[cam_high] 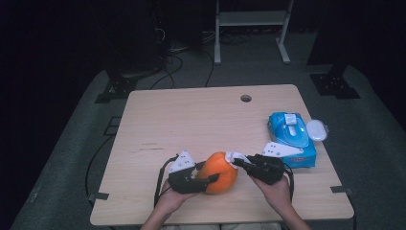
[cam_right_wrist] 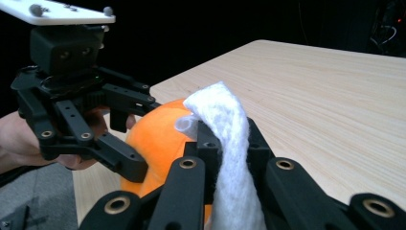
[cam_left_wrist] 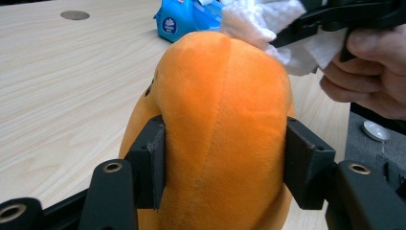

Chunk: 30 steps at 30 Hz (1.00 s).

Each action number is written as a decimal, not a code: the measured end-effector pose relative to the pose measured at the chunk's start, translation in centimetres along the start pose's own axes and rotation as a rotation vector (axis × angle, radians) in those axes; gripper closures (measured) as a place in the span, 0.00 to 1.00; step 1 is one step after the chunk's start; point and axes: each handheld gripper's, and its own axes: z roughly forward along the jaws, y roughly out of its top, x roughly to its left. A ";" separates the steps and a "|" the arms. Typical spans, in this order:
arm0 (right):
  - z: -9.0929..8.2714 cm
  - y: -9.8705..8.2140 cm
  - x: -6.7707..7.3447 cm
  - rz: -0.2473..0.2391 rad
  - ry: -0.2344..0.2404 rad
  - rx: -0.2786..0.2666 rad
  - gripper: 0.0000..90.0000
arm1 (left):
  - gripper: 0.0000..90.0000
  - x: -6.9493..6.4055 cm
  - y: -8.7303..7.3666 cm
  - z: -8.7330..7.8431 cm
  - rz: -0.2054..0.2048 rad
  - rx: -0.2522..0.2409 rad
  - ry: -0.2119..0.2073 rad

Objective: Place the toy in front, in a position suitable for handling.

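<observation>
An orange plush toy (cam_high: 221, 171) sits near the front edge of the wooden table (cam_high: 191, 120). My left gripper (cam_high: 208, 172) is shut on it from the left. In the left gripper view its pads (cam_left_wrist: 153, 163) press into both flanks of the plush toy (cam_left_wrist: 225, 120). My right gripper (cam_high: 238, 163) comes in from the right, shut on a white wipe (cam_high: 234, 156). The wipe (cam_left_wrist: 249, 21) rests against the top of the toy. In the right gripper view the wipe (cam_right_wrist: 225, 124) stands up between the jaws of my right gripper (cam_right_wrist: 229, 143), with the plush toy (cam_right_wrist: 153, 139) and left gripper (cam_right_wrist: 139, 136) just beyond.
A blue pack of wipes (cam_high: 292, 136) lies at the table's right side with its white lid (cam_high: 317, 130) flipped open. A round cable hole (cam_high: 246, 98) sits near the far edge. Dark floor, cables and a white shelf frame (cam_high: 251, 19) lie beyond the table.
</observation>
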 end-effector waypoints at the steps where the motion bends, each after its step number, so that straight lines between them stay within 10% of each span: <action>1: 0.1 0.2 0.4 -0.013 0.006 0.003 0.90 | 0.46 0.0 0.0 0.0 0.000 0.000 0.004; 5: 0.4 0.9 2.1 -0.078 0.024 0.006 0.91 | 0.46 -0.3 0.1 0.1 0.002 0.000 0.003; 12: 0.0 0.2 0.2 -0.044 -0.041 0.015 0.90 | 0.45 -0.3 0.2 0.1 -0.010 -0.009 -0.013; 18: 0.6 0.8 2.3 -0.108 0.014 0.008 0.90 | 0.44 -0.6 0.2 0.3 0.012 -0.005 -0.007; 22: 0.2 0.2 0.9 -0.076 -0.025 0.022 0.90 | 0.30 0.2 -0.5 0.6 -0.010 -0.052 -0.089; 30: 0.0 -0.5 -1.0 -0.008 -0.059 0.020 0.90 | 0.12 1.3 -1.8 1.8 -0.027 -0.010 -0.069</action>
